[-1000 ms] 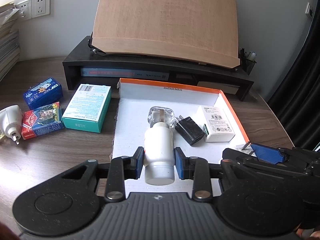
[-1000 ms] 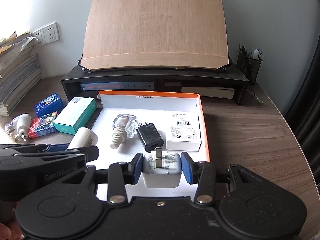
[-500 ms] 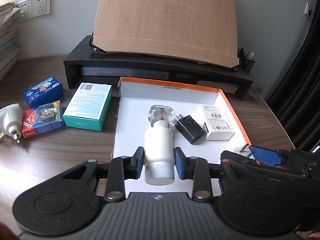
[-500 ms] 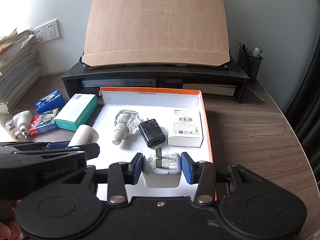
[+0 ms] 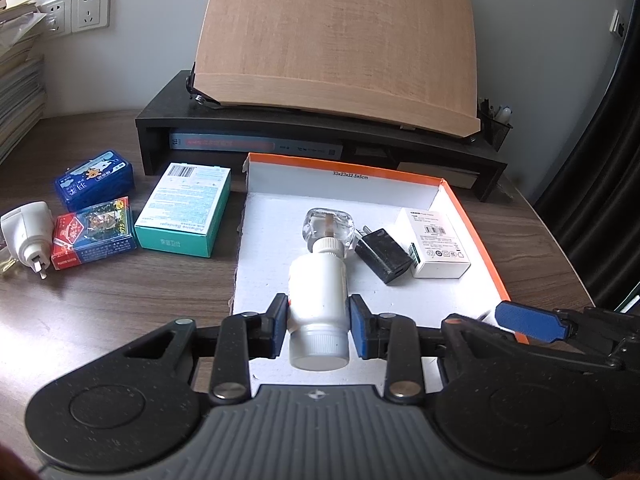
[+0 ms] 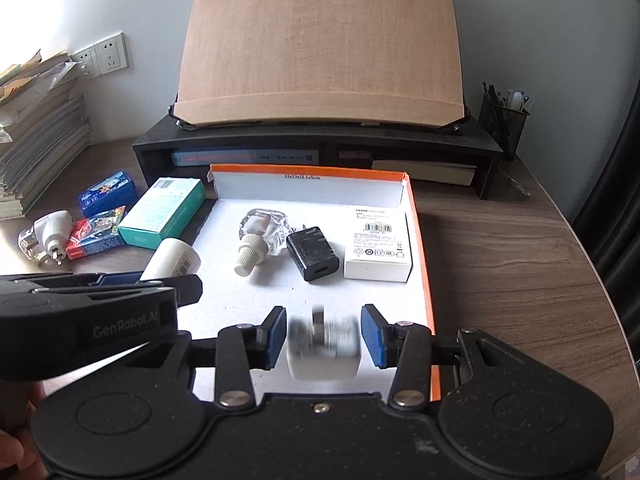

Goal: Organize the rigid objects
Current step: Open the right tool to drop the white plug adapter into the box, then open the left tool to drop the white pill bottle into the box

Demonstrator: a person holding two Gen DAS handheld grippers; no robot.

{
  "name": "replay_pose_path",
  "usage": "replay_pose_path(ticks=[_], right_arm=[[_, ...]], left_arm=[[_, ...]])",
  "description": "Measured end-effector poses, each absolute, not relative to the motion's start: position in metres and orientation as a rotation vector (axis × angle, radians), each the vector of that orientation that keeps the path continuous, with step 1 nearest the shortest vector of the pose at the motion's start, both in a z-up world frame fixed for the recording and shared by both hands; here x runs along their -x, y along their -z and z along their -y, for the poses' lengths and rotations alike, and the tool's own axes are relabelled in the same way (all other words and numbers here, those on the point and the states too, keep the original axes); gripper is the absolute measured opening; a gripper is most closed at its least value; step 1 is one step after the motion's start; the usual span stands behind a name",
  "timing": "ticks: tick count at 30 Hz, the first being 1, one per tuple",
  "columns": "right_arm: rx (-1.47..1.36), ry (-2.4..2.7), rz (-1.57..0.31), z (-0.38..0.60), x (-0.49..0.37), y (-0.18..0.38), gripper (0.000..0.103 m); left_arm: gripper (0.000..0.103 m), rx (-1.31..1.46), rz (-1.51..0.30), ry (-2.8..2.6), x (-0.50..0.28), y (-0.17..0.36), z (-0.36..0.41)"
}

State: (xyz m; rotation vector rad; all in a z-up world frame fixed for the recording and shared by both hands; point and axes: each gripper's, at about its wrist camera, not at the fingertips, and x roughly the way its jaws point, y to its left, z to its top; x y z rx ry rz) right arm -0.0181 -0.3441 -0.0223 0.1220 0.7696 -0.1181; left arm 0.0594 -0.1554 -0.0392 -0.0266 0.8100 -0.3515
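My left gripper (image 5: 318,330) is shut on a white bottle (image 5: 318,300) and holds it over the near left part of the orange-rimmed white box (image 5: 472,216). My right gripper (image 6: 324,336) is open, its pads apart from a white charger (image 6: 325,346) that is blurred between them over the box's near part (image 6: 420,240). In the box lie a clear glass bottle (image 6: 262,232), a black charger (image 6: 313,254) and a small white carton (image 6: 379,248).
On the desk left of the box lie a teal carton (image 5: 186,210), a blue case (image 5: 95,180), a red card pack (image 5: 94,232) and a white plug (image 5: 28,234). A black shelf (image 6: 316,140) with a wooden board stands behind. A pen holder (image 6: 505,120) is at back right.
My right gripper has opened and let go of the white charger, which now blurs between the pads. My left gripper still holds the white bottle in about the same place.
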Motion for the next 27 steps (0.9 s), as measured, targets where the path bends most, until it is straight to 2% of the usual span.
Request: replay_pose_path(ticks=[17, 19, 21, 27], right_arm=[[-0.155, 0.241, -0.696, 0.361, 0.033, 0.012, 0.058], [-0.161, 0.252, -0.691, 0.362, 0.034, 0.011, 0.061], [-0.167, 0.263, -0.683, 0.362, 0.037, 0.010, 0.064], [-0.190, 0.293, -0.679, 0.361, 0.042, 0.008, 0.067]], left_arm=[[0.033, 0.011, -0.831, 0.414, -0.061, 0.045, 0.166], [0.037, 0.011, -0.830, 0.432, -0.058, 0.044, 0.168], [0.046, 0.009, -0.828, 0.442, -0.056, 0.043, 0.169], [0.051, 0.011, -0.823, 0.442, -0.052, 0.038, 0.164]])
